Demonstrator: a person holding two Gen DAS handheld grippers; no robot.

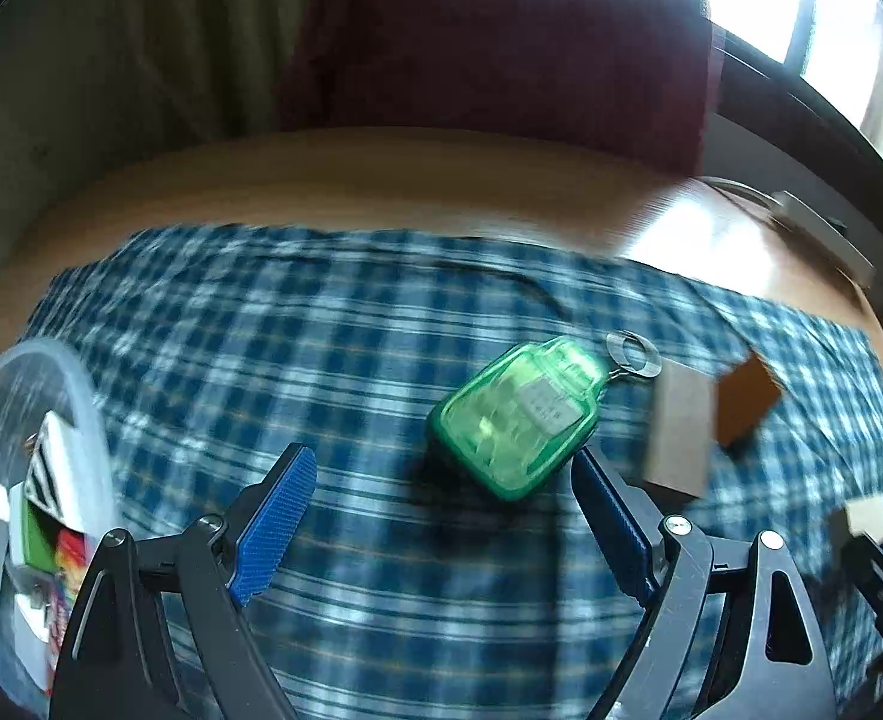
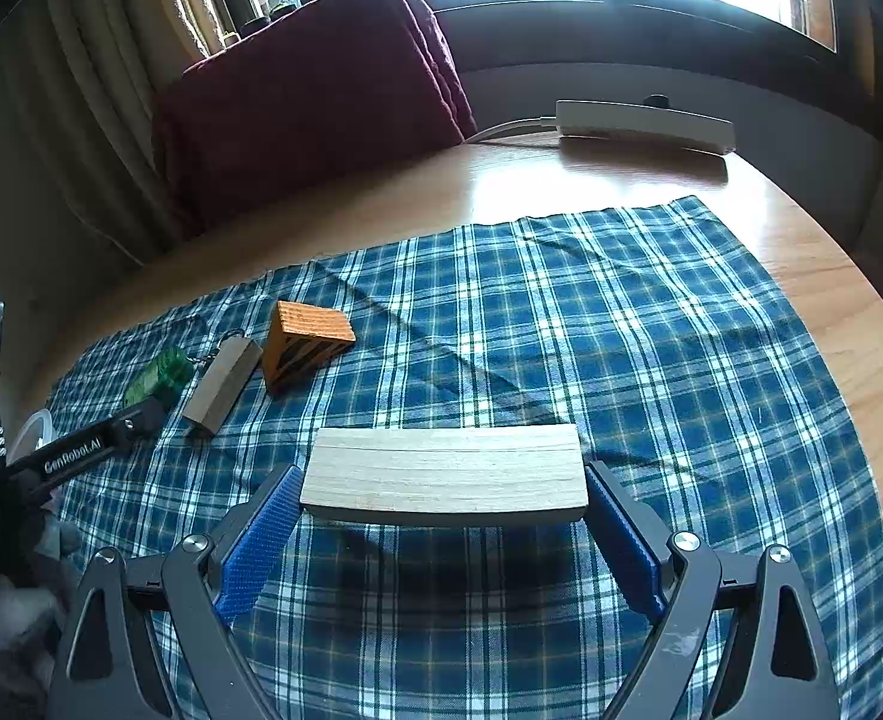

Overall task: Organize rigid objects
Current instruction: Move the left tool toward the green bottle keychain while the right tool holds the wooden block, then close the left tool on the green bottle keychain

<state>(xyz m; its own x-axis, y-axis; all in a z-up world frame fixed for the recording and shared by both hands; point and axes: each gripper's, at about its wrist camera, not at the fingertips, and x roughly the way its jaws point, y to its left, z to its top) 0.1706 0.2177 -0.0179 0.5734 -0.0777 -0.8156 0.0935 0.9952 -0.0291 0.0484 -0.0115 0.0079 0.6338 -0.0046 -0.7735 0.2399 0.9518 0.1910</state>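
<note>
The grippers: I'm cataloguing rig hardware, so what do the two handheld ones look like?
Both match. The left gripper and right gripper have black angular linkage arms with triangular cut-outs and silver round pivot bolts. Each finger carries a ribbed blue pad. From the right wrist view, the left gripper's black side bears white "GenRobot.AI" lettering. No cables or sleeves are visible.

Checked cloth (image 2: 651, 324): right and far parts bare, open passage. Left part crowded: orange block (image 2: 306, 343), grey block (image 2: 225, 384), green keychain case (image 1: 516, 417) lying close together. Clear container (image 1: 90, 396) at far left. Power strip (image 2: 642, 125) on desk (image 2: 831, 276) rear edge.
</note>
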